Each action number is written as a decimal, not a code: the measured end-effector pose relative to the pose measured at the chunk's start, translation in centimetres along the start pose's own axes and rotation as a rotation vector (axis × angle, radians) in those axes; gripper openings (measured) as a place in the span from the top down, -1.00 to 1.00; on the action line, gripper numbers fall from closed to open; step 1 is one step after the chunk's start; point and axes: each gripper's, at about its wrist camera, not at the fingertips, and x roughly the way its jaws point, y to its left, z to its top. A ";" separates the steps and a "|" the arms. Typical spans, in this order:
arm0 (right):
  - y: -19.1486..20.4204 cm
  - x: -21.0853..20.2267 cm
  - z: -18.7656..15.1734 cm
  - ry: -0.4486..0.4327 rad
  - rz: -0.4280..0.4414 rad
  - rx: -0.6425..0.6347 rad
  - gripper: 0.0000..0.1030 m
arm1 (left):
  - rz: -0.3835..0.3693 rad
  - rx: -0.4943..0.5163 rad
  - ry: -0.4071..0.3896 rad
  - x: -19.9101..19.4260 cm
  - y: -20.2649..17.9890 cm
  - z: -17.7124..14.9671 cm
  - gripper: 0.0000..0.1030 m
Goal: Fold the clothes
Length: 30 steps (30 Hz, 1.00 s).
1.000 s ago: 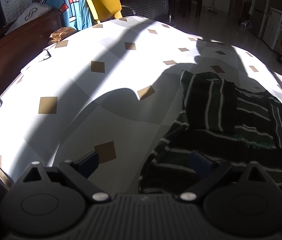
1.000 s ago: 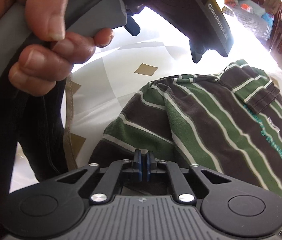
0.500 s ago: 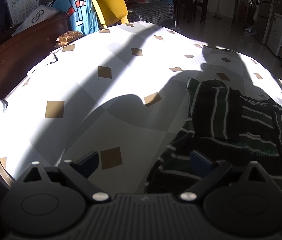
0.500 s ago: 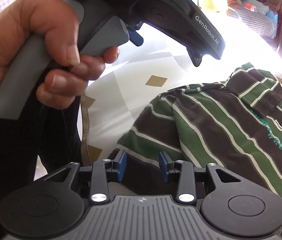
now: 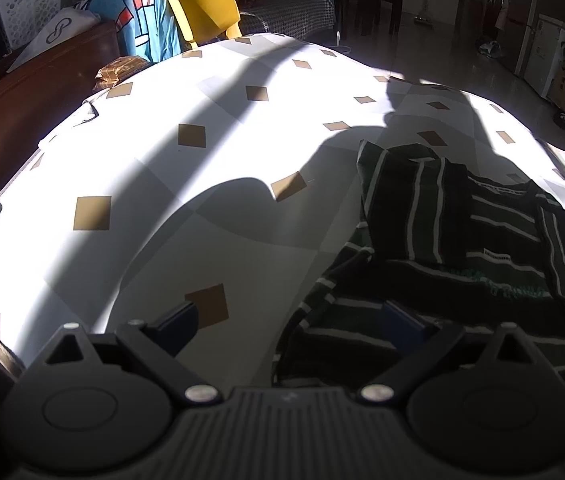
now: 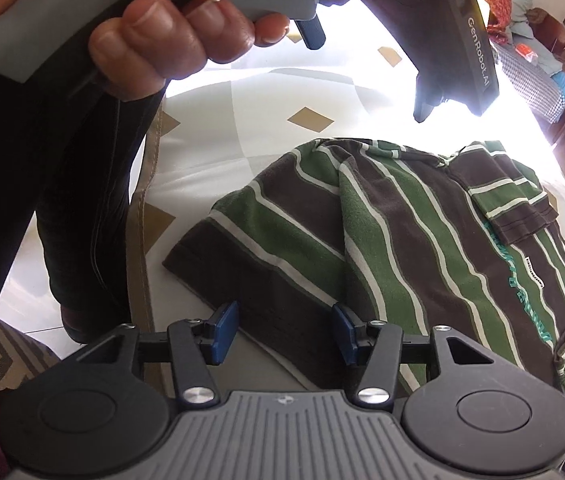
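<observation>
A green, brown and white striped knit shirt [image 6: 422, 248] is lying partly folded on a desk covered with a white cloth patterned with tan diamonds [image 5: 210, 200], near the desk's close edge. One sleeve is lying turned in over the shirt's body, and a small white label with teal lettering is showing on the fabric.

The right claw [image 6: 284, 334] is hovering over the shirt's lower hem corner with its jaws standing apart. Its jaws have just been opening, and the brown hem is lying below and between the blue pads [image 6: 224, 332], which are not pressing on it.

The left claw [image 5: 290, 322] is also standing wide open, pointing down at the desk. One blue finger is sitting over the bare cloth and the other over the shirt's dark, shaded edge; nothing is being gripped. In the right wrist view the person's left hand [image 6: 170, 28] is wrapping around this tool's grey handle above the shirt, with dark trouser legs [image 6: 82, 184] standing beside the desk edge.

Strong sunlight is falling across the far part of the desk, and broad shadows are covering the shirt in the left wrist view. Beyond the desk a yellow plastic chair [image 5: 206, 10] is standing next to a blue printed cloth [image 5: 142, 24].
</observation>
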 end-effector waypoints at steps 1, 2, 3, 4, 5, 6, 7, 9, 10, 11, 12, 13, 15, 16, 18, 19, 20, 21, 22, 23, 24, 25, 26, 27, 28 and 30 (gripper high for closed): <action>0.0 0.0 -0.1 -0.006 -0.001 0.000 0.03 | 0.000 -0.001 0.002 0.0 0.0 0.0 -0.90; 0.0 0.0 -0.1 -0.012 -0.003 -0.004 0.03 | 0.000 -0.001 0.003 0.1 0.0 0.0 -0.90; 0.1 0.0 -0.3 -0.019 -0.006 -0.017 0.03 | 0.000 -0.002 0.003 0.1 0.1 0.0 -0.90; 0.2 0.1 -0.3 -0.023 -0.010 -0.029 0.03 | 0.001 -0.002 0.003 0.1 0.1 0.0 -0.90; 0.2 0.0 -0.3 -0.027 -0.010 -0.031 0.03 | 0.001 -0.002 0.004 0.1 0.1 0.0 -0.90; 0.2 0.0 -0.3 -0.031 -0.010 -0.026 0.04 | 0.002 -0.002 0.005 0.2 0.1 0.0 -0.90; 0.2 0.1 -0.2 -0.035 -0.008 -0.019 0.11 | 0.003 -0.002 0.006 0.2 0.1 0.0 -0.90; 0.0 0.1 0.0 -0.045 -0.002 0.012 0.35 | 0.002 -0.003 0.009 0.3 0.0 0.0 -0.90; -0.2 0.1 0.1 -0.050 0.001 0.030 0.59 | 0.002 -0.002 0.009 0.3 0.0 0.0 -0.90; -0.4 0.0 0.2 -0.054 0.004 0.049 0.70 | 0.003 0.000 0.008 0.3 0.0 0.0 -0.90; -0.5 0.0 0.3 -0.057 0.007 0.065 0.80 | 0.005 0.001 0.007 0.3 -0.1 0.0 -0.90; -0.7 0.0 0.3 -0.056 0.010 0.078 0.84 | 0.006 0.002 0.006 0.3 -0.1 0.0 -0.90; -0.9 0.1 0.4 -0.055 0.016 0.104 0.86 | 0.008 0.002 0.006 0.3 -0.2 -0.1 -0.90; -1.1 0.1 0.4 -0.054 0.022 0.122 0.87 | 0.009 0.001 0.005 0.3 -0.2 -0.1 -0.90; -2.1 -0.2 0.5 -0.057 0.076 0.207 0.87 | 0.010 -0.001 0.004 0.2 -0.1 -0.1 -0.90; -2.7 -0.4 0.5 -0.062 0.110 0.254 0.87 | 0.008 -0.003 0.003 0.2 -0.1 -0.1 -0.90; -3.3 -0.7 0.6 -0.075 0.148 0.296 0.87 | 0.008 -0.003 0.002 0.1 -0.1 0.0 -0.90; -3.8 -1.2 0.6 -0.095 0.191 0.339 0.87 | 0.008 -0.002 0.000 0.1 -0.2 0.0 -0.90; -4.2 -1.7 0.7 -0.115 0.233 0.376 0.87 | 0.009 -0.002 -0.004 0.0 -0.2 0.0 -0.90; -4.4 -2.0 0.8 -0.131 0.273 0.398 0.87 | 0.007 -0.002 -0.007 -0.1 -0.2 0.1 -0.90; -4.5 -2.3 0.8 -0.138 0.315 0.415 0.87 | 0.005 -0.002 -0.010 -0.2 -0.2 0.2 -0.90; -4.6 -2.5 0.9 -0.142 0.352 0.424 0.86 | 0.003 -0.002 -0.014 -0.3 -0.2 0.3 -0.90; -4.4 -2.6 0.9 -0.141 0.376 0.419 0.85 | 0.000 -0.002 -0.014 -0.2 -0.3 0.4 -0.90; -4.1 -2.8 1.0 -0.142 0.393 0.412 0.83 | -0.003 -0.001 -0.013 -0.2 -0.3 0.5 -0.90; -3.9 -2.9 1.0 -0.144 0.411 0.405 0.79 | -0.006 0.000 -0.013 -0.2 -0.4 0.6 -0.90; -3.7 -3.4 1.1 -0.155 0.428 0.407 0.74 | -0.011 0.004 -0.009 -0.1 -0.5 0.6 -0.90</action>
